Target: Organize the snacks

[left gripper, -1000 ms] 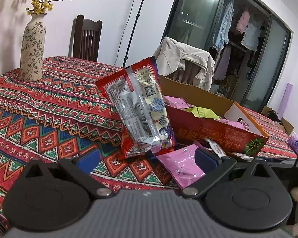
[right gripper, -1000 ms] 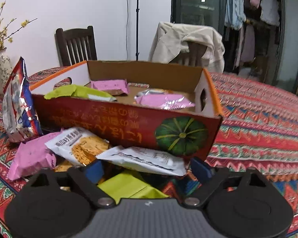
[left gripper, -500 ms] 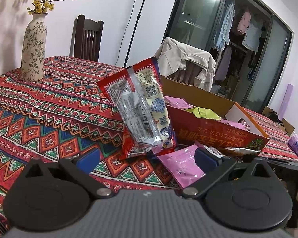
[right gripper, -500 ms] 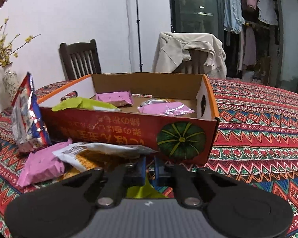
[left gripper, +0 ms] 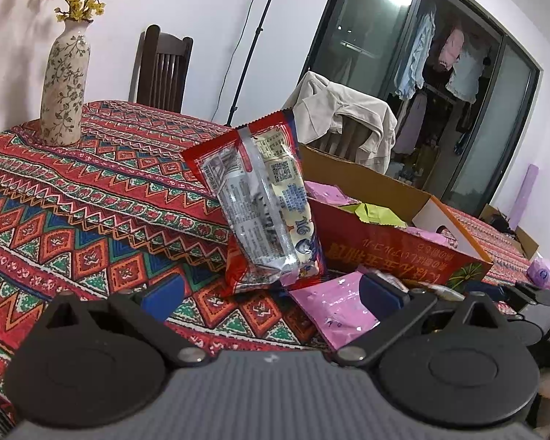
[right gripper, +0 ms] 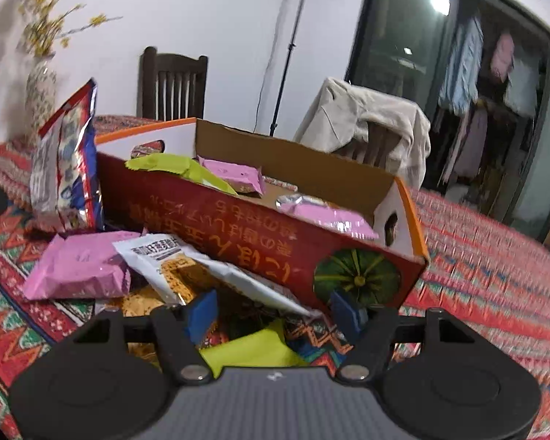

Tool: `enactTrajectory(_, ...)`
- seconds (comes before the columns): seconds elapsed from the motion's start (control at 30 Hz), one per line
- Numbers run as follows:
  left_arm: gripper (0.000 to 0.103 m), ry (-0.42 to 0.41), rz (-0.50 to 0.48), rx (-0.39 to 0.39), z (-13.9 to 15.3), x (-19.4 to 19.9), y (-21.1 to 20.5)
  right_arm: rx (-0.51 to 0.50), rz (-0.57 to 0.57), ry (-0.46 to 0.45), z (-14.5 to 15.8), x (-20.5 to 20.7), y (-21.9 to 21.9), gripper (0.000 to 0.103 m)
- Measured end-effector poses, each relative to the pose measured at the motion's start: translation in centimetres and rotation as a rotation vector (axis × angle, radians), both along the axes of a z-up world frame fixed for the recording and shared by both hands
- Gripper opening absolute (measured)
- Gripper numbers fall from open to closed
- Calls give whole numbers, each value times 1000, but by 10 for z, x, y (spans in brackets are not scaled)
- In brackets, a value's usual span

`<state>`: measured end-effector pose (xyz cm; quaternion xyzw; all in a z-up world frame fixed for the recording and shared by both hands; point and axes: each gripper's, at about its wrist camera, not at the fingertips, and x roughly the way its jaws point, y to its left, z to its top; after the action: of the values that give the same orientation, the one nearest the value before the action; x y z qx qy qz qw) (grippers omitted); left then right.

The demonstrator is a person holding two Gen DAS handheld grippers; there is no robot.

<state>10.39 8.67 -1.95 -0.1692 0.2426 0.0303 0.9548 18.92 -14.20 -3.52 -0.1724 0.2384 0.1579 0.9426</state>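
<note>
A red cardboard box (right gripper: 260,227) with a pumpkin picture holds pink and green snack packs; it also shows in the left wrist view (left gripper: 396,245). A red and silver snack bag (left gripper: 264,212) leans upright against the box's left end. My left gripper (left gripper: 271,297) is open and empty just before it, its right finger over a pink pack (left gripper: 333,304). My right gripper (right gripper: 275,311) is open over a white cracker pack (right gripper: 172,260), a silver wrapper (right gripper: 253,282) and a green pack (right gripper: 253,348) in front of the box.
A flowered vase (left gripper: 64,84) stands at the table's far left. Wooden chairs (left gripper: 163,69) stand behind the table, one draped with a beige jacket (left gripper: 348,124). The patterned tablecloth (left gripper: 73,201) covers the table. A pink pack (right gripper: 80,267) lies left of my right gripper.
My right gripper shut half a second ago and has opened again, and its view has tilted and moved nearer the box. My left gripper has hardly moved.
</note>
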Motion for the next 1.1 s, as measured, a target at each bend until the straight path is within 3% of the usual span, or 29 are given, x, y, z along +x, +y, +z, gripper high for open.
enactTrajectory(0.1,103,-5,-6,-15,0,-1,2,-70,5,-37,5,1,9,66)
enactTrajectory(0.27,103,-8,-15,-40,0,-1,5,-134,71,15,5,12,25,44)
enactTrajectory(0.33,103,-7,-15,-47,0,-2,6,-166,82,28,0,17,30,40)
enactTrajectory(0.5,103,10,-15,-58,-1,1,7,-123,117,53,-2,16,28,24)
enactTrajectory(0.73,103,27,-5,-58,-3,3,8,77,83,-5,20,-6,-3,12)
enactTrajectory(0.93,103,48,5,-47,-5,7,7,326,52,17,32,-16,-43,11)
enactTrajectory(1.1,103,72,17,-26,-7,11,5,426,37,18,24,-19,-61,11)
